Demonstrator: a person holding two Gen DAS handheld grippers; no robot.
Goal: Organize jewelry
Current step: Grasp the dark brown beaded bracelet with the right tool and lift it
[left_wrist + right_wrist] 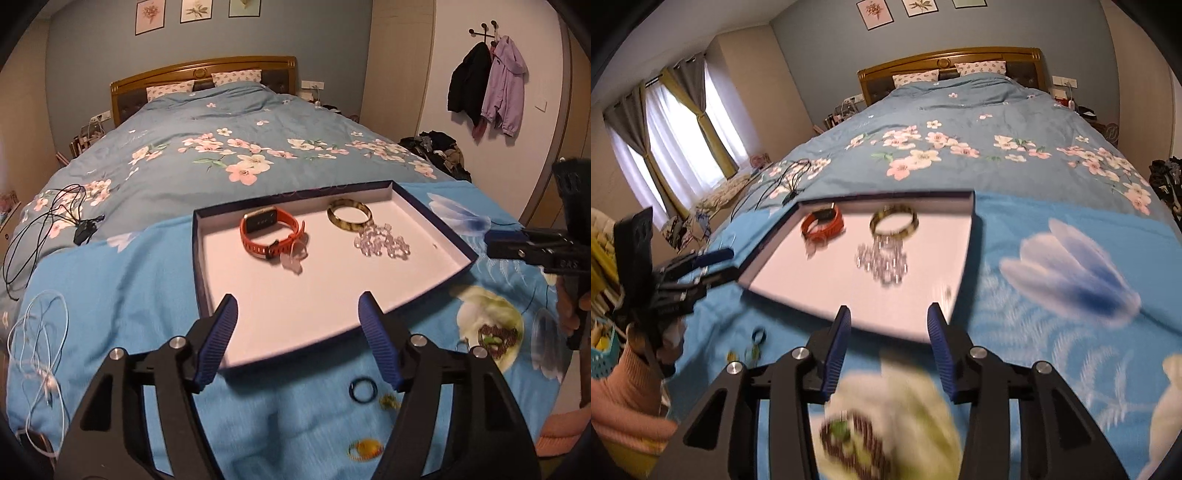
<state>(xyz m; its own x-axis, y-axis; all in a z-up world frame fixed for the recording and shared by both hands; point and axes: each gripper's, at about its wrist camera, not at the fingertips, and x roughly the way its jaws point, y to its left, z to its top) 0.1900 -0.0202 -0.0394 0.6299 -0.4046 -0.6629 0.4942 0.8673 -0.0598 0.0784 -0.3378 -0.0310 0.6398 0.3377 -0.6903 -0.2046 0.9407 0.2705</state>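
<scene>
A shallow white tray with a dark blue rim (436, 218) (964, 258) lies on the bright blue cloth. In it are an orange smartwatch (267, 232) (822, 225), a tortoiseshell bangle (349, 216) (894, 221), a clear bead bracelet (382, 243) (882, 264) and a small clear piece (293, 260). On the cloth near the tray lie a dark beaded bracelet (496, 336) (855, 439), a dark blue ring (363, 391) (759, 336) and small gold pieces (389, 400). My left gripper (297, 308) is open and empty over the tray's near edge. My right gripper (888, 317) is open and empty above the beaded bracelet.
A black cable (44, 218) and a white cord (37, 343) lie on the bed at the left. A clear round lid (548, 343) lies at the right of the cloth. Clothes hang on the wall (487, 88). Curtained windows (672, 147) are left.
</scene>
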